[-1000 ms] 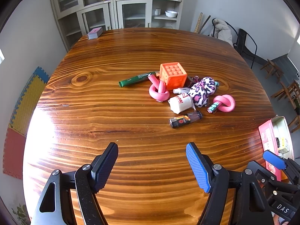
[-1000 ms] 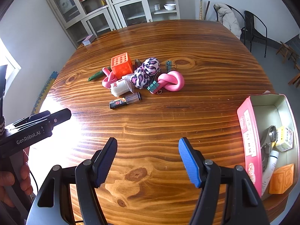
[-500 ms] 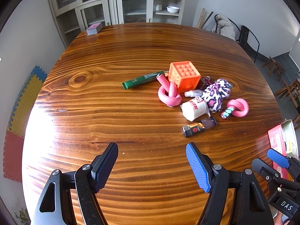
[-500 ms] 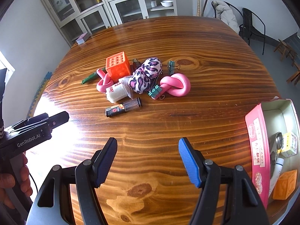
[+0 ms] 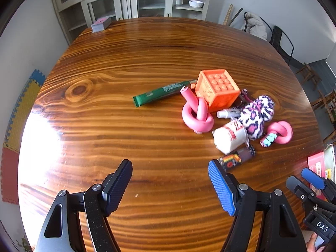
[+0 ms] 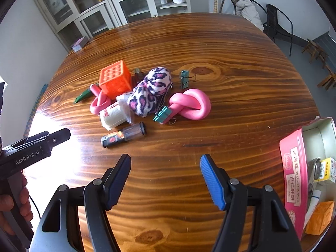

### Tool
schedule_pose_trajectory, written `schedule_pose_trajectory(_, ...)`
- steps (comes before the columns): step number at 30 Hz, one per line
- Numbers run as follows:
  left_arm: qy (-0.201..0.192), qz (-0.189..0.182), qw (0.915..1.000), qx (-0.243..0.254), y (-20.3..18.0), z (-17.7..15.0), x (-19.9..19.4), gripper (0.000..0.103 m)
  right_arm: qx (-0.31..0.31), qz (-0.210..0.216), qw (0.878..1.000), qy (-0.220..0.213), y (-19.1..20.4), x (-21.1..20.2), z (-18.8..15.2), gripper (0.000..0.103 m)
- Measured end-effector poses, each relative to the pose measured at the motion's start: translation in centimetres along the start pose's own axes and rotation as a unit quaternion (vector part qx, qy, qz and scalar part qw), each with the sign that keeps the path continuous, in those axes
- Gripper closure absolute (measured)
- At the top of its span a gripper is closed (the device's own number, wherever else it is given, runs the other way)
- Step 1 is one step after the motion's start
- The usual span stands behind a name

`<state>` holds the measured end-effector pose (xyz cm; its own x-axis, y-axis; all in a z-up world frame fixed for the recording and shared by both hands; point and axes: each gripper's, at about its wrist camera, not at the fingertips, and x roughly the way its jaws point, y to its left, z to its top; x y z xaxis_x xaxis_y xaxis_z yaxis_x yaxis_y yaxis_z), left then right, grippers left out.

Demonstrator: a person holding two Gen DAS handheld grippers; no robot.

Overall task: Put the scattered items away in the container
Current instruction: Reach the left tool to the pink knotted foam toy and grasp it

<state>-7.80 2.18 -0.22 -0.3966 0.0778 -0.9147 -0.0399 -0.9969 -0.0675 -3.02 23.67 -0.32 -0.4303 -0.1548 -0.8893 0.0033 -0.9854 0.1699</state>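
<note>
A cluster of items lies on the round wooden table: an orange cube (image 5: 217, 89) (image 6: 115, 79), a green tube (image 5: 161, 92), two pink knotted foam rolls (image 5: 197, 116) (image 6: 190, 104), a leopard-print cloth (image 5: 257, 115) (image 6: 150, 90), a white roll (image 5: 230, 136) (image 6: 114, 115), a dark lighter-like bottle (image 5: 236, 159) (image 6: 124, 135) and teal binder clips (image 6: 163, 114). My left gripper (image 5: 170, 183) is open and empty, short of the cluster. My right gripper (image 6: 164, 179) is open and empty, near the bottle. The pink tin (image 6: 294, 178) stands at the right table edge, holding several items.
A small pink box (image 5: 101, 23) lies at the table's far edge. Cabinets (image 6: 126, 4) stand behind the table and chairs (image 6: 277, 23) at the far right. A second binder clip (image 6: 184, 78) lies beyond the pink roll.
Both grippers have moved forward toward the cluster, which now looks larger and nearer. Both stay open and empty. No item on the table has moved.
</note>
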Motion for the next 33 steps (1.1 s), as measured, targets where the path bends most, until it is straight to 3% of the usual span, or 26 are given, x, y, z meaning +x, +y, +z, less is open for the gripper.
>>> schedule_pose_trajectory(11, 0.009, -0.013, 0.9996, 0.023, -1.1, 3.7, 3.3, 0.026, 0.030, -0.007, 1.000, -0.001, -1.7, 1.6, 1.5, 0.029)
schedule_pose_trajectory(19, 0.033, -0.055, 0.9979, 0.001, -1.5, 4.9, 6.2, 0.026, 0.046, -0.009, 0.999, 0.004, -2.9, 2.8, 1.9, 0.029)
schedule_pose_trajectory(26, 0.036, -0.041, 0.9984, 0.016, -2.6, 5.4, 8.0, 0.026, 0.055, -0.010, 0.998, 0.005, -3.6, 3.3, 2.2, 0.029)
schedule_pose_trajectory(33, 0.011, -0.015, 0.9986, 0.050, -3.2, 5.2, 8.4, 0.027, 0.052, -0.010, 0.999, 0.004, -3.6, 3.7, 2.5, 0.029)
